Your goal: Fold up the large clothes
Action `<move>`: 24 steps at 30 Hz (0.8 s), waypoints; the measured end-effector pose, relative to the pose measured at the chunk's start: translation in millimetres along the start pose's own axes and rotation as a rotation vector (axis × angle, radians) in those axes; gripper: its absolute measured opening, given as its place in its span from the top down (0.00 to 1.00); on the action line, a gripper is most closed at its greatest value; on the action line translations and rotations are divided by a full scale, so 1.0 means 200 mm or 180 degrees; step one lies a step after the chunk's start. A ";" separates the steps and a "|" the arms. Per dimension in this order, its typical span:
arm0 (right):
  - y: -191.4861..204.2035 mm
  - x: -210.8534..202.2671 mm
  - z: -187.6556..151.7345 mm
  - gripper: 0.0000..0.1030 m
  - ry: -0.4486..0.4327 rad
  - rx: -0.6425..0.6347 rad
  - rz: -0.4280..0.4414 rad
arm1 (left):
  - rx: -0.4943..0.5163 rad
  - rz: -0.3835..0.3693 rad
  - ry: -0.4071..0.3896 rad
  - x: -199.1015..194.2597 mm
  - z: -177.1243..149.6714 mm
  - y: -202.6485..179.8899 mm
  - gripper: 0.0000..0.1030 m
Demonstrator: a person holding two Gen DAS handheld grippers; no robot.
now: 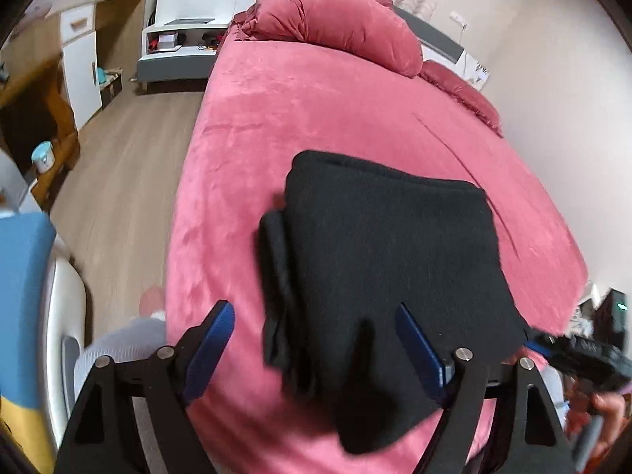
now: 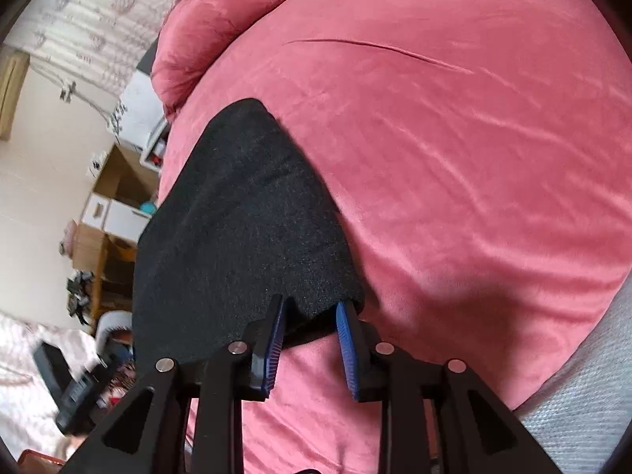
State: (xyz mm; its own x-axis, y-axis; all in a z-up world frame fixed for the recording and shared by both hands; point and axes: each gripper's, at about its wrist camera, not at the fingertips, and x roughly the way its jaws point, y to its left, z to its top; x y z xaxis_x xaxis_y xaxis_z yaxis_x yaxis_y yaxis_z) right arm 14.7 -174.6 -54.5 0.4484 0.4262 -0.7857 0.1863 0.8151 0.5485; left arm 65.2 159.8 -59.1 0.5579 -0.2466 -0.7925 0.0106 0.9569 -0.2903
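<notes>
A black knit garment (image 1: 387, 260) lies folded into a thick rectangle on the pink bed (image 1: 284, 118). My left gripper (image 1: 316, 316) is open, its blue-padded jaws spread wide just above the garment's near left edge, holding nothing. In the right wrist view the garment (image 2: 237, 229) lies on the bed (image 2: 474, 158), and my right gripper (image 2: 310, 308) is partly open with its blue pads on either side of the garment's near corner, not clamped on it. The right gripper also shows in the left wrist view (image 1: 584, 355) at the garment's right edge.
A pink duvet roll (image 1: 339, 23) and pillow (image 1: 462, 94) lie at the bed's head. A white nightstand (image 1: 185, 39), wooden cabinets (image 1: 59, 79) and wood floor (image 1: 130, 181) are to the left. A wall (image 1: 553, 98) borders the bed's right side.
</notes>
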 end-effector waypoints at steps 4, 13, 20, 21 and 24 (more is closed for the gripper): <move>-0.07 -0.06 -0.06 0.64 0.0236 -0.0194 -0.0330 | 0.0320 0.0278 0.0074 0.22 0.08 -0.08 0.17; -0.11 -0.27 0.06 0.55 -0.0474 -0.0289 -0.0491 | -0.0311 -0.0158 0.0209 0.45 -0.01 0.19 0.00; 0.05 0.01 0.25 0.32 -0.0600 -0.0900 -0.0027 | -0.0498 -0.0369 0.0182 0.47 -0.04 0.25 0.00; 0.07 0.08 0.28 0.32 -0.0526 -0.1038 -0.0089 | -0.0505 -0.0379 0.0181 0.48 -0.03 0.26 0.00; 0.06 0.21 0.31 0.32 -0.0293 -0.1115 0.0021 | -0.0525 -0.0418 0.0173 0.46 -0.05 0.26 0.00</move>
State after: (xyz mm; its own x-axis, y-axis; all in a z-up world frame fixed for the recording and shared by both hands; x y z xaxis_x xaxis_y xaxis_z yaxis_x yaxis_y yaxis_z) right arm 91.0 -171.7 -64.1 0.5285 0.4077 -0.7446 -0.1206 0.9043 0.4095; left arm 108.7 185.0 -152.5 0.5150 -0.3796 -0.7686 -0.0584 0.8790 -0.4733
